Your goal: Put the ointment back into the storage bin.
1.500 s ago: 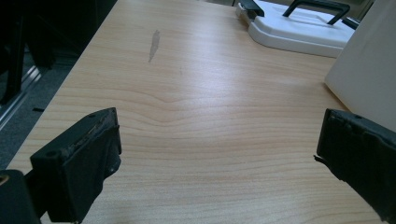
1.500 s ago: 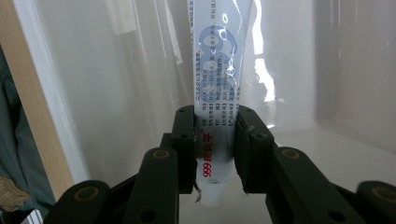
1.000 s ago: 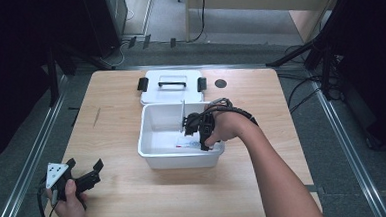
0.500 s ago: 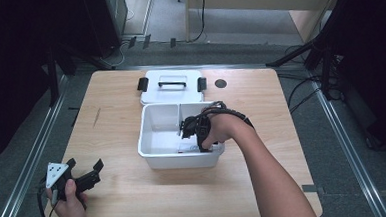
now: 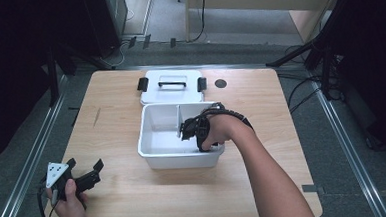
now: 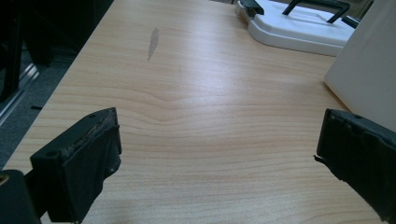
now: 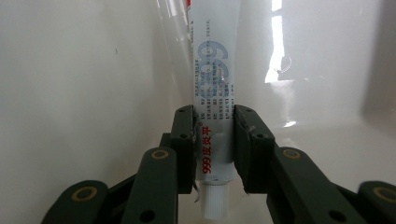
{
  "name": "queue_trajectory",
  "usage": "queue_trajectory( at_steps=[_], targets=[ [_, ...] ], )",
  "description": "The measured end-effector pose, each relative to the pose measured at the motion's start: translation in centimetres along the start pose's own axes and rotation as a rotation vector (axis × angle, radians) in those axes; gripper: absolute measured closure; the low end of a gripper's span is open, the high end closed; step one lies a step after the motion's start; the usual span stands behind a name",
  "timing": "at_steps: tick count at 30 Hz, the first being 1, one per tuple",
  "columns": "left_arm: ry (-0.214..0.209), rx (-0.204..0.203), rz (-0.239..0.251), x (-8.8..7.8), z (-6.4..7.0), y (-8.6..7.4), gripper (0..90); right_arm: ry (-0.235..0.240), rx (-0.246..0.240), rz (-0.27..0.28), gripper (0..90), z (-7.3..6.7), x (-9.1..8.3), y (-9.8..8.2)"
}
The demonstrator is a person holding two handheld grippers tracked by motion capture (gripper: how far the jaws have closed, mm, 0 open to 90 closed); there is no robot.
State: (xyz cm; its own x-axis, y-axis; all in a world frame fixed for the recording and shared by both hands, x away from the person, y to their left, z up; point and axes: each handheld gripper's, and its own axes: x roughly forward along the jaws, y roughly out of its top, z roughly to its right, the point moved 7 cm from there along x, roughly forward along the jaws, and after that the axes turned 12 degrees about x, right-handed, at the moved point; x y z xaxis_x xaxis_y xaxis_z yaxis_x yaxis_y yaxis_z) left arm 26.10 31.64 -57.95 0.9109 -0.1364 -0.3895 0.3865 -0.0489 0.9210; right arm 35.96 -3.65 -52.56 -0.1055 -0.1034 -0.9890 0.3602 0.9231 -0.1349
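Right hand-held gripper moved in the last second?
Yes. The right hand-held gripper slid left inside the white plastic bin, toward its divider.

White tube (image 7: pixel 212 121), blue and red print, white cap; white box (image 5: pixel 153 153); pale wood table (image 5: pixel 260 100); lid (image 5: pixel 172 89) apparently white, black clips.

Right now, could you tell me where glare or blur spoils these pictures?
Right gripper view: bright window glare streaks the glossy wall of the white bin beside the tube, whose print stays readable. Left gripper view: the near jaws look soft, the table sharp. High view: even light on the table, dark surroundings.
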Motion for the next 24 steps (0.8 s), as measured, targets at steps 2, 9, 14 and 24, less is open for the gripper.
queue_trajectory(
  at_steps=[2, 9, 14, 24],
  targets=[
    [0.000, 0.001, 0.000, 0.0, 0.0, 0.0, 0.5, 0.000, -0.005, -0.003, 71.9, 0.0, 0.0, 0.0],
    [0.000, 0.001, -0.001, 0.0, 0.0, 0.0, 0.5, 0.003, -0.007, -0.004, 72.1, -0.1, 0.1, 0.0],
    [0.000, 0.001, -0.001, 0.0, 0.0, 0.0, 0.4, 0.003, -0.004, -0.005, 72.4, -0.1, 0.1, -0.1],
    [0.001, -0.002, 0.001, 0.0, 0.0, 0.0, 0.4, -0.008, 0.012, 0.063, 64.4, 0.0, -1.0, 0.1]
  ],
)
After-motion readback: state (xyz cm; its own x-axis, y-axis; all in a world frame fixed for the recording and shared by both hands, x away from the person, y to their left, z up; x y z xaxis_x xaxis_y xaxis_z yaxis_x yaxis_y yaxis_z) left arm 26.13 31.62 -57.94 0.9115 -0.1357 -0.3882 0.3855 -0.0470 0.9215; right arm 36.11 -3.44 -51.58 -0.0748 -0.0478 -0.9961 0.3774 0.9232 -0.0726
